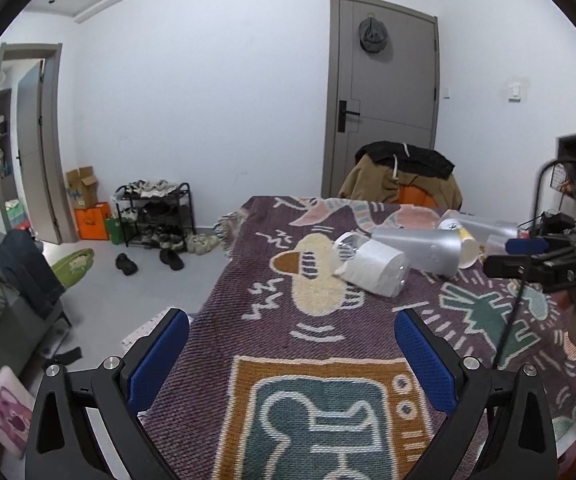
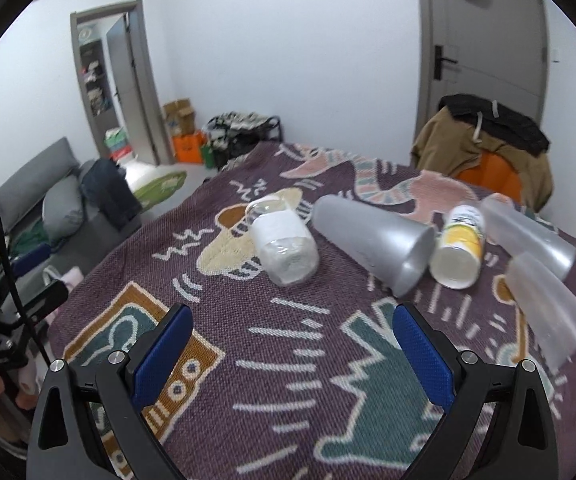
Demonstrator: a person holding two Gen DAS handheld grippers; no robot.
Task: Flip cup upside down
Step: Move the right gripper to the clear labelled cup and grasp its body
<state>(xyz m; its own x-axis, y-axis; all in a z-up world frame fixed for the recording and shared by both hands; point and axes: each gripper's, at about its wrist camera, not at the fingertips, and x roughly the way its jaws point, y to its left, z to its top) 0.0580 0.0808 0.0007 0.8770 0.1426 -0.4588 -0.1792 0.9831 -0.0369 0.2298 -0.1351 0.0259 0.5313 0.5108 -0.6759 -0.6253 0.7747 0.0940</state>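
Both grippers were spread wide and empty. From my left wrist cam the left gripper (image 1: 292, 356) sat over bare patterned cloth (image 1: 224, 304), nothing between the blue pads (image 1: 158, 360). The right gripper (image 2: 292, 356) was the same: pads apart, only cloth between them.

The target, as I read it, was the grey frosted cup (image 2: 372, 240). It lay on its side on the cloth, not standing. In the right wrist view it was ahead and a bit right of the gripper centreline. Its long axis ran diagonally: closed base up-left and away, open mouth (image 2: 416, 262) down-right and toward the tool. The mouth end was the near end.

Neighbours: a clear jar with white label (image 2: 282, 246) lay just beside its left, and a yellow-and-white cup (image 2: 458, 246) lay near its right by the mouth. Two translucent cups (image 2: 544, 280) lay further right, also toppled.

The right gripper was clearly nearer; in the left cam the grey cup (image 1: 416, 250) was well ahead, and the right gripper body (image 1: 544, 260) was already alongside that cluster.

My judgement: grasp with the right across the cup's width mid-body, jaw line perpendicular to that diagonal axis, then rotate mouth down. Clearance to the yellow cup looked tight on the right finger.
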